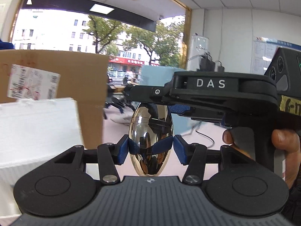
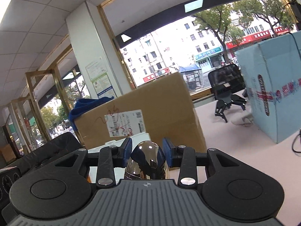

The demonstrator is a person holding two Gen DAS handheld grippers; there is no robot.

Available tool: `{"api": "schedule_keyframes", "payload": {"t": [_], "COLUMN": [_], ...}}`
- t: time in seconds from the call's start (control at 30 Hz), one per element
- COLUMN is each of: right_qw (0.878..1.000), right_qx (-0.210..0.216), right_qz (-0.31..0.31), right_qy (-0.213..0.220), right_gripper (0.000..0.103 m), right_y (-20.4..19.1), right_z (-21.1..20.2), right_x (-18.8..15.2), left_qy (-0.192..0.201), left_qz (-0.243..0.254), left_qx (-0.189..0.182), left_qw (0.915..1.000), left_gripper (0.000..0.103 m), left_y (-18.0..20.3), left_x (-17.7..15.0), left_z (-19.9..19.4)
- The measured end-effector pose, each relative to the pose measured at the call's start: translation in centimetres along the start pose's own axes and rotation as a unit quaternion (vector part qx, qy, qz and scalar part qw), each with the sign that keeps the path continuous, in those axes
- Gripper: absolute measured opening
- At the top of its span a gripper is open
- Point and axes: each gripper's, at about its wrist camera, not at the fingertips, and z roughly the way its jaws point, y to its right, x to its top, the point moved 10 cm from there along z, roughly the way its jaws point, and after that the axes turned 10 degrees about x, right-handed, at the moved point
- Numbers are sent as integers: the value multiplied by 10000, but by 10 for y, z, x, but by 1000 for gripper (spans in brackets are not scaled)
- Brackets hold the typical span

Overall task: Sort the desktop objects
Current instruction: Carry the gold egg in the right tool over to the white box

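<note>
In the centre of the left wrist view a mirror-bright, egg-shaped metal object (image 1: 150, 141) stands upright and lifted off the pink desk (image 1: 120, 128), with the left gripper (image 1: 150, 145) closed on its waist, blue pads (image 1: 131, 146) pressing in from either side. In the upper right of that frame the right gripper (image 1: 173, 107), marked DAS and held by a hand (image 1: 282, 145), reaches across to the egg's upper end; in the right wrist view the right gripper (image 2: 147, 150) has its blue pads (image 2: 127, 150) close on either side of that rounded end, though whether they actually press on it I cannot tell. So the egg hangs in the air between both tools, with a cardboard box (image 1: 75, 79) and a white foam block (image 1: 37, 131) at the left of the frame and a light blue box (image 2: 272, 94) at the right of the right wrist view. The main risk, in my judgement, is slip: the polished, curved surface gives the pads little bite, so any twist or uneven pull between the two tools could squeeze the egg out and drop it on the desk. A seam ring shows around its upper part; if it is a two-piece case, pulling could part it suddenly.
</note>
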Motion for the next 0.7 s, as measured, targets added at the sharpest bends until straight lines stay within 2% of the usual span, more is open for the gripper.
{"api": "schedule_keyframes", "payload": {"t": [0.23, 0.33, 0.53, 0.7], "right_qw": [9984, 9974, 9958, 9925], "right_qx": [536, 704, 883, 989], "right_qz": [-136, -130, -121, 259], "right_qy": [-103, -107, -206, -666], "right_gripper": [33, 33, 33, 33], "right_y": [-57, -76, -94, -78], "right_z": [61, 84, 116, 125], "right_x": [3, -1, -17, -34], "left_qy": [258, 194, -182, -807], "left_qz": [-199, -265, -397, -445], "left_qx": [493, 656, 806, 712], "left_qw": [9983, 9973, 9958, 9932], "left_gripper": [47, 47, 47, 47], "left_y": [-64, -89, -125, -134], "left_x": [30, 35, 28, 9], "left_z": [-32, -42, -44, -22]}}
